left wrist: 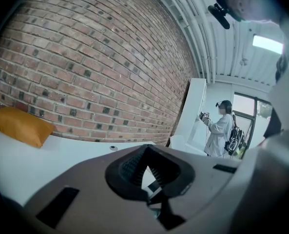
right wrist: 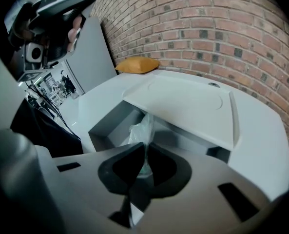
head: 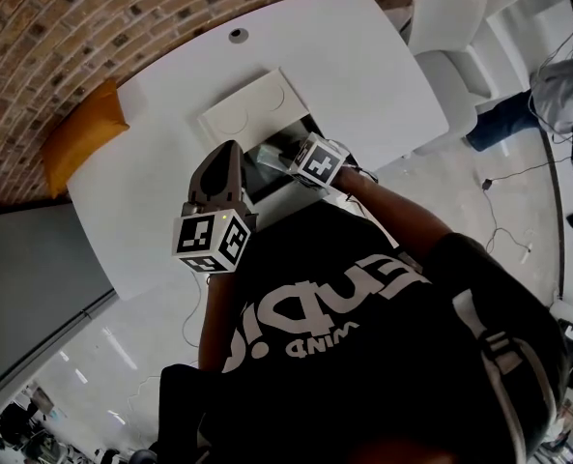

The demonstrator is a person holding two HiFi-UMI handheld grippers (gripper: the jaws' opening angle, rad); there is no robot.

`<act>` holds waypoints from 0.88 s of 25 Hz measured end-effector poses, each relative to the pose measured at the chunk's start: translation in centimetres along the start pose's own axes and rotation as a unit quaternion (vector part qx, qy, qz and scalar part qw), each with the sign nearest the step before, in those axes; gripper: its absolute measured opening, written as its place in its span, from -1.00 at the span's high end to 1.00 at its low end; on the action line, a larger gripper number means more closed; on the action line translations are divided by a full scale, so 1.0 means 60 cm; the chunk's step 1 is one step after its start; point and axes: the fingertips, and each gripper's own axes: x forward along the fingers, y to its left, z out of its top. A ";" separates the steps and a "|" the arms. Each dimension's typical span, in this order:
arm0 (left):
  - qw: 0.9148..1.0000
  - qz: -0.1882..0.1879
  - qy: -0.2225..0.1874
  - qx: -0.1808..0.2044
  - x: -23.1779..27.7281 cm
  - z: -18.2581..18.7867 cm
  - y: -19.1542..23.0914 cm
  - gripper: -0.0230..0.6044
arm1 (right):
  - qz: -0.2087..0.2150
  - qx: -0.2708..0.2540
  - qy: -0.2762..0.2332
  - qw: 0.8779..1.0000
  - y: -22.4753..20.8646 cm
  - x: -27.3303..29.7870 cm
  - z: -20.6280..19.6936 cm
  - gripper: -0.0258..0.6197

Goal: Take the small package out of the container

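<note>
A grey container (right wrist: 107,126) stands on the white table (head: 363,75), its white lid (right wrist: 183,104) pushed back so the near part gapes. My right gripper (right wrist: 144,147) reaches into that opening and is shut on a small clear plastic package (right wrist: 140,128), which stands up between the pads. From the head view the right gripper (head: 288,151) sits at the container (head: 276,135), and the package is hidden there. My left gripper (head: 230,148) hovers just left of the container beside the lid (head: 252,109). Its tips (left wrist: 146,150) meet, and nothing is between them.
An orange cushion (head: 83,133) lies at the table's far left corner against the brick wall (left wrist: 86,57). A white chair (head: 450,46) stands beyond the table's right end. A person (left wrist: 220,130) stands far off. A round grommet (head: 238,35) sits near the table's back edge.
</note>
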 end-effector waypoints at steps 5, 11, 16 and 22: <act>1.000 -0.004 0.001 0.001 -0.001 -0.003 -0.007 0.91 | 0.003 0.005 -0.026 1.000 0.013 -0.040 0.017 0.85; 1.000 -0.006 0.003 0.001 -0.004 -0.008 -0.012 0.91 | -0.010 0.022 -0.082 0.996 0.016 -0.089 0.044 0.85; 1.000 -0.006 0.007 0.001 -0.001 -0.012 -0.012 0.91 | -0.028 0.058 -0.146 0.987 0.008 -0.135 0.072 0.85; 1.000 -0.006 0.009 0.004 -0.001 -0.014 -0.015 0.91 | -0.063 0.068 -0.226 0.970 -0.003 -0.208 0.109 0.85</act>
